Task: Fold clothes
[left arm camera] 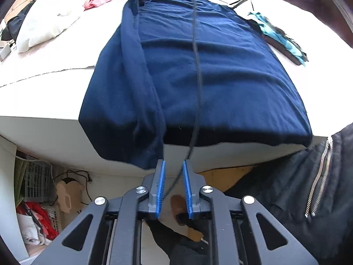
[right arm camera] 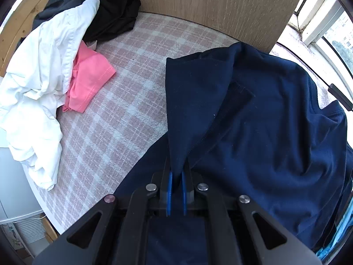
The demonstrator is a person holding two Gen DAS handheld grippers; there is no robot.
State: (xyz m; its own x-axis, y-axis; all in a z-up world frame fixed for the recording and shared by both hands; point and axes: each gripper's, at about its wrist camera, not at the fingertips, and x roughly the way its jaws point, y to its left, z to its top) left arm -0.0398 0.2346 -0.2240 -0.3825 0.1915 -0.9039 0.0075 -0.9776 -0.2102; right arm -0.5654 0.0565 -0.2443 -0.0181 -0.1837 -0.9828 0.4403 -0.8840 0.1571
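The left gripper (left arm camera: 173, 165) hung off the near edge of the bed (left arm camera: 39, 130), its blue pads (left arm camera: 160, 187) parted by a narrow gap. The hanging edge of the shirt (left arm camera: 198, 66) touched the tip of its left finger, but whether any cloth was pinched could not be told. A thin black cable (left arm camera: 195, 44) ran from between the fingers up over the middle of the shirt.

The right gripper (right arm camera: 176, 177) was clamped on a fold of the shirt (right arm camera: 264, 121), the cloth rising from between its pads (right arm camera: 169, 190) as a raised flap with a corner pointing away from the camera.

The navy shirt lay spread lengthwise along the bed, one long side folded inward, its near end draped over the mattress edge. In the right wrist view it rested on a pink checked sheet (right arm camera: 123, 92).

Beside it on the sheet lay a white garment (right arm camera: 42, 77), a pink garment (right arm camera: 88, 81) partly under the white one, and a black garment (right arm camera: 110, 6) against a wooden board (right arm camera: 209, 6). In the left wrist view a teal item (left arm camera: 280, 37) lay just off the shirt's right side, and a black jacket (left arm camera: 308, 176) with a metal zip (left arm camera: 320, 176) showed at the lower right.
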